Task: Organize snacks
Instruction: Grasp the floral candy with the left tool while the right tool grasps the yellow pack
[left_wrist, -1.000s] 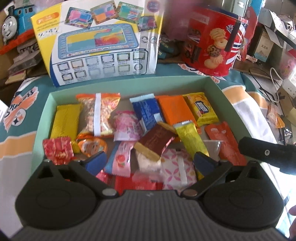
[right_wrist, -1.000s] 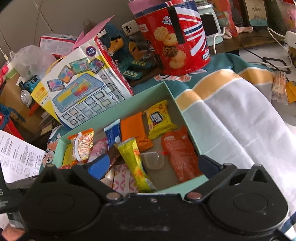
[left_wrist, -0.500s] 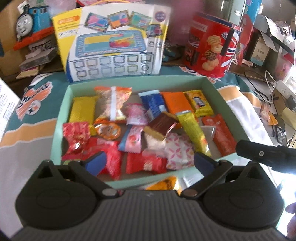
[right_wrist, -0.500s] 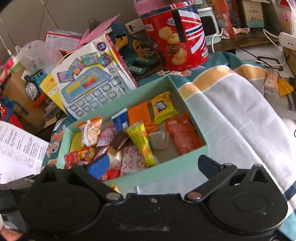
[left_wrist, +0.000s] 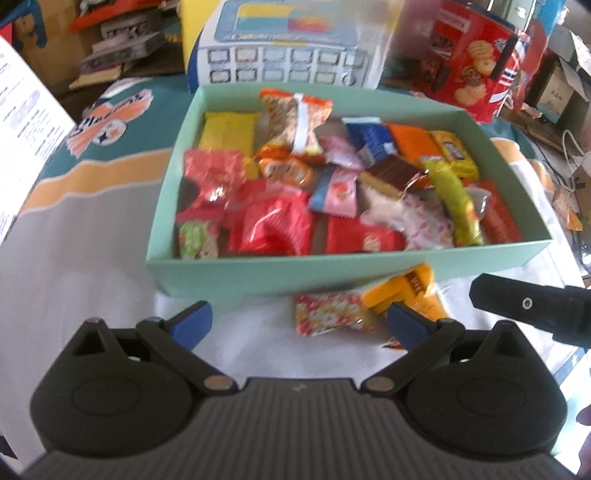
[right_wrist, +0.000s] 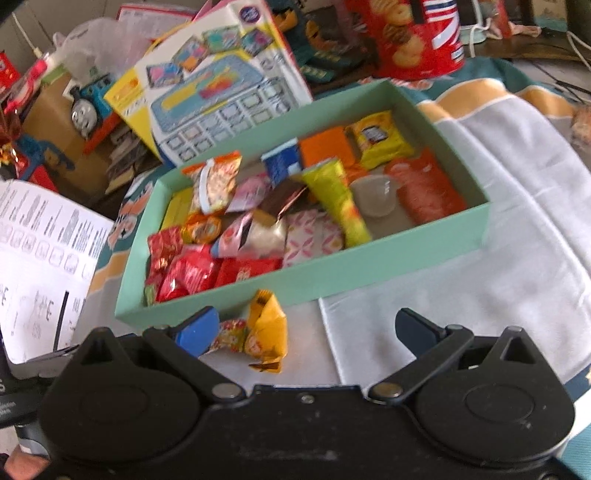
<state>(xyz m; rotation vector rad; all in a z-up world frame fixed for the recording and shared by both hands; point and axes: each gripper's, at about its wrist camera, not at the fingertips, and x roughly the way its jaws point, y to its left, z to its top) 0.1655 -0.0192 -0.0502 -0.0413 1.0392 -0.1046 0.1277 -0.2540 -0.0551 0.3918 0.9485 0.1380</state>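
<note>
**Q:** What is the state of the two tongs?

**A:** The left gripper has its jaws spread wide with nothing between them. The right gripper is the same: wide open, empty. Both hang above the cloth, on the near side of the box.

**Q:** Where are the snacks?

**A:** Most lie inside the box in a loose heap, for example the red packs at the near left and the green-yellow stick toward the right. Two remain outside, on the cloth against the near wall: a floral pack and a yellow pack. In the right wrist view they lie touching, the floral pack beside the left fingertip and the yellow pack next to it.

**Q:** Why the wide opening at this position?

**A:** Probably to prepare a pickup. An open jaw straddles a flat wrapper. The left gripper is nearly centred on the floral pack, so that one is the likely target.

**Q:** Remaining work?

**A:** Judged from the layout: transfer both loose packs into the box.
</note>
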